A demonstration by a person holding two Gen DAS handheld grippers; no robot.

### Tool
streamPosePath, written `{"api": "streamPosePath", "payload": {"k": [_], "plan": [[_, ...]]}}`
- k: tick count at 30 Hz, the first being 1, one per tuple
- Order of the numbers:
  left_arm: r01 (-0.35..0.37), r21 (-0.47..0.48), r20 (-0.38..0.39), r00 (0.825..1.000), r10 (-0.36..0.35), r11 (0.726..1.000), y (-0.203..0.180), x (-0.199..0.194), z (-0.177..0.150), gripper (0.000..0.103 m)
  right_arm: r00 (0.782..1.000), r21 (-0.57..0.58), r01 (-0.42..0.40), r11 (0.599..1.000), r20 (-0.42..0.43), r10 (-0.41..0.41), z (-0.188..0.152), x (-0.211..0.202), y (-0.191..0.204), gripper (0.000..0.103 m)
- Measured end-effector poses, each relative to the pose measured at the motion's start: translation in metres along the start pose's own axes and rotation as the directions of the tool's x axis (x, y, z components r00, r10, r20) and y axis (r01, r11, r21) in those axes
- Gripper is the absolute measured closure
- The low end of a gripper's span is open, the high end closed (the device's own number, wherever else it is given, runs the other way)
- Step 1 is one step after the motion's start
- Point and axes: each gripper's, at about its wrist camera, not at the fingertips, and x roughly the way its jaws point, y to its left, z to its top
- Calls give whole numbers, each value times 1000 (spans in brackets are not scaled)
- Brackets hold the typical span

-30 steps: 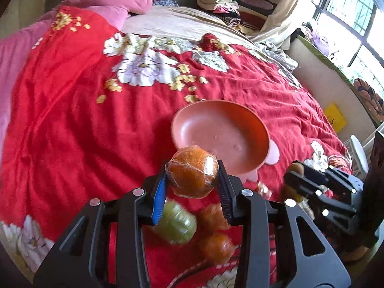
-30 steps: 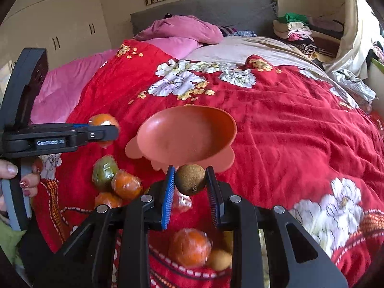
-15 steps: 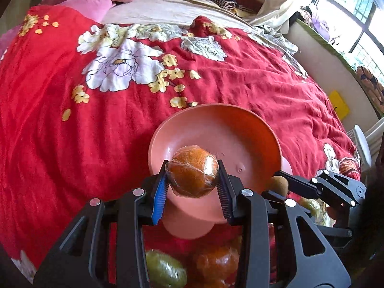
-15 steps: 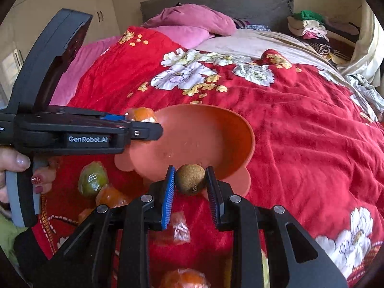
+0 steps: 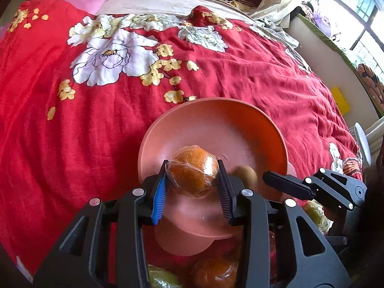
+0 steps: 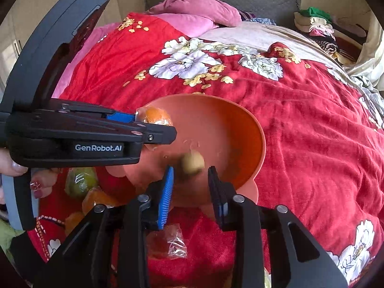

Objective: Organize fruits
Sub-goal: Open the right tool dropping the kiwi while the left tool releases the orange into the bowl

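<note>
My left gripper [image 5: 193, 171] is shut on a plastic-wrapped orange [image 5: 192, 160], held over the near side of the salmon-pink bowl [image 5: 216, 104] on the red floral bedspread. In the right wrist view that same orange [image 6: 156, 116] sits above the bowl's left rim [image 6: 260, 141]. The jaws of my right gripper [image 6: 190, 183] are opening. The brown kiwi [image 6: 193, 162] is blurred just beyond the pads and free of them, inside the bowl. From the left wrist view the kiwi [image 5: 246, 175] lies beside the orange.
Loose fruit lies on the bedspread near the bowl: a green one [image 6: 81, 183], wrapped oranges [image 6: 96, 199] and a wrapped piece [image 6: 168, 242]. A person's hand [image 6: 40, 184] holds the left gripper. Pink pillows [image 6: 196, 9] and folded clothes [image 6: 314, 24] lie far back.
Both grippers came forward and lower over the bowl. The right jaws have parted and the kiwi has left them, dropping into the bowl. The left still grips the orange.
</note>
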Motion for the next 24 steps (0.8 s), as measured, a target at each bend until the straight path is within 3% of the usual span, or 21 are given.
{"api": "streamPosePath", "payload": {"k": [10,13,20,24], "plan": [[-9,-5,-3,1000,9,1000,-2,2,-1,73,999,-22,23,999,45,-22,-2,-23,5,58],[-15,-5,6,1000,15,1000,-1,-1,0,63,998,-13,29,1000,57,-28,-4,-30,3,54],[-23,-11,30,999,23,1000,2,-15,-1,61,997,20,41,999,69,-42,-9,-40,-4,47],[-35,-18,58,998,36,999,4,-28,-3,53,995,39,55,998,76,-58,-11,-45,-8,38]]}}
